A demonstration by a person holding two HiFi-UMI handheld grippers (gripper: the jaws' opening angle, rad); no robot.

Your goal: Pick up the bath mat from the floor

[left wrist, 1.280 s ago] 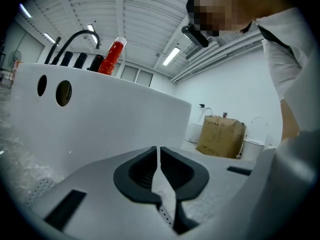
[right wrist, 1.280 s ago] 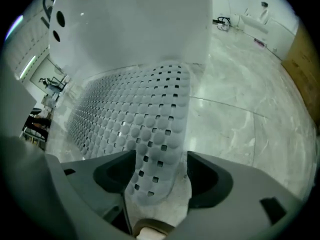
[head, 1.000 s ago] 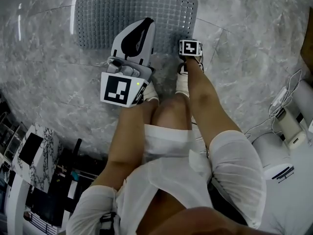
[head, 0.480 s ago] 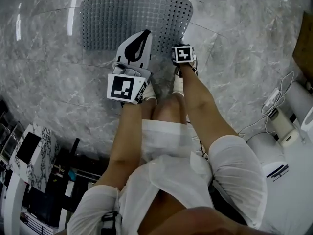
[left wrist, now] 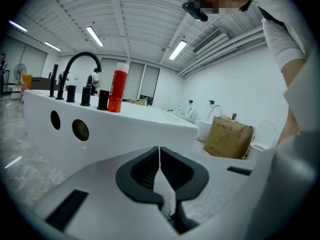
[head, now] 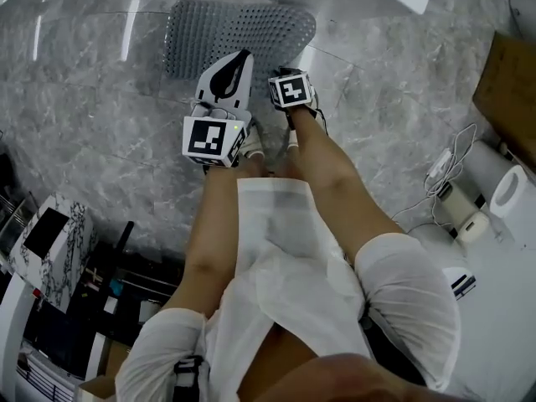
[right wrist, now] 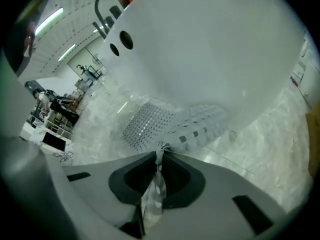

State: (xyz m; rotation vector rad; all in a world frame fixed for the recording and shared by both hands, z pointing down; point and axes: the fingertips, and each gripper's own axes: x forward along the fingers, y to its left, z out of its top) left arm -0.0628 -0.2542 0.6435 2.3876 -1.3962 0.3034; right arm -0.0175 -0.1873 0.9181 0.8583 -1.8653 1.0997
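The grey perforated bath mat (head: 243, 32) lies on the marble floor beside the white tub; its near edge is gathered up at the two grippers. My left gripper (head: 240, 57) is at that edge. In the left gripper view it (left wrist: 160, 151) is shut, with a thin pale strip of mat pinched between the dark pads. The right gripper's marker cube (head: 291, 90) sits just to its right and hides the jaws there. In the right gripper view the right gripper (right wrist: 159, 151) is closing its jaws. A fold of the mat (right wrist: 165, 126) is squeezed between the pads.
The white bathtub (left wrist: 105, 129) stands right behind the mat, with a black faucet (left wrist: 80, 64) and a red bottle (left wrist: 118, 86) on its rim. A cardboard box (head: 511, 82), white fixtures and cables (head: 444, 166) are at the right. Dark shelving (head: 50, 249) is at the lower left.
The right gripper has moved left, closer to the left gripper. The mat's near right corner, flat on the floor before, is now gathered up at the grippers.
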